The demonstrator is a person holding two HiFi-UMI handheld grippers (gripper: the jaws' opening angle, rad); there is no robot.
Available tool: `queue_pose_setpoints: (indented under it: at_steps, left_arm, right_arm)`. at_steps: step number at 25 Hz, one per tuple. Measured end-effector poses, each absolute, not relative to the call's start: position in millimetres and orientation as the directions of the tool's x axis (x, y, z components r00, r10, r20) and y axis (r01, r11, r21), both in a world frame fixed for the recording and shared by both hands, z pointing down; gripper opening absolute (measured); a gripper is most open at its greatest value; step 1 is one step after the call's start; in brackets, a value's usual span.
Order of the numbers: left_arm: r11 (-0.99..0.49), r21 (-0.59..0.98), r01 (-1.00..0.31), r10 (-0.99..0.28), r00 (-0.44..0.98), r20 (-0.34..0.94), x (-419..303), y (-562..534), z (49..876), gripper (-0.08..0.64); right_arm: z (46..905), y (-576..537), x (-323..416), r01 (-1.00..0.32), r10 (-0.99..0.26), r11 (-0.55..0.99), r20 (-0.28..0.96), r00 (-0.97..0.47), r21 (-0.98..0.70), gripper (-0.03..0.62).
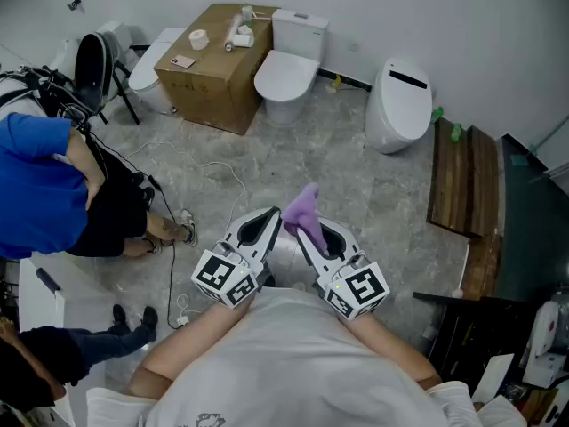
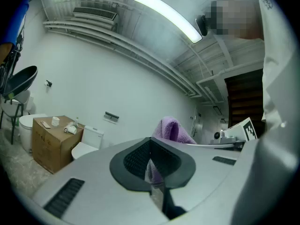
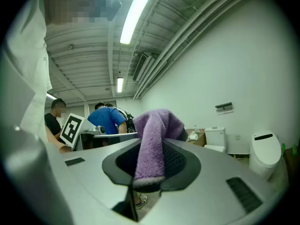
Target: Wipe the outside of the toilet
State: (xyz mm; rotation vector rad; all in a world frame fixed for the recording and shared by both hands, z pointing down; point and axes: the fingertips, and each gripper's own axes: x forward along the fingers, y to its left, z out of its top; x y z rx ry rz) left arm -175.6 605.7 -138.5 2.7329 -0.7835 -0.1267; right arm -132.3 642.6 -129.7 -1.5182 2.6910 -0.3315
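Nearest the head camera, the person's pale shirt (image 1: 293, 363) fills the bottom of the view, with both tools held just in front of the chest. The right hand-held gripper (image 1: 302, 229) is clamped on a purple cloth (image 1: 304, 207), which stands up out of its closed jaws and folds over the top. The left hand-held gripper (image 1: 267, 225) has its jaws together, or all but together, on nothing; the purple glimpsed past them in the left gripper view is the other tool's cloth. A white toilet (image 1: 286, 76) stands against the far wall, well apart from both tools across the marbled floor (image 1: 293, 158). It sits beside a cardboard box (image 1: 213, 65), and a rounder toilet (image 1: 398, 105) stands further right. I judge wiping has not begun: the cloth is in hand, but the approach and every outer surface remain.
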Motion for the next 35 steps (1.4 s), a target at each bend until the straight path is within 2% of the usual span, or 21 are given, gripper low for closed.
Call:
queue_pose_setpoints:
  at_steps: [8,23,35]
  left_arm:
    - [-0.82,0.32,-0.474,-0.508,0.861,-0.026,-191.0,556.6,-132.5,0.006]
    - [-0.861,0.301,-0.409,-0.44,0.897,-0.04,-249.6,407.0,-149.4,0.006]
    - [-0.831,0.322,-0.453,-0.482,0.876,-0.013,-239.0,345.4,-138.7,0.006]
  right_arm:
    - [-123.1,593.7,-148.2,-0.846,-0.855,0.488,0.079,-0.513,-0.214,0.097]
    - [-137.3,437.1,-211.2,-0.872,-0.885,0.43,0.081,-0.458,-0.236,0.097]
    - [-127.9,373.4,-195.4,-0.843,-0.861,0.465,0.083,-0.502,-0.271,0.097]
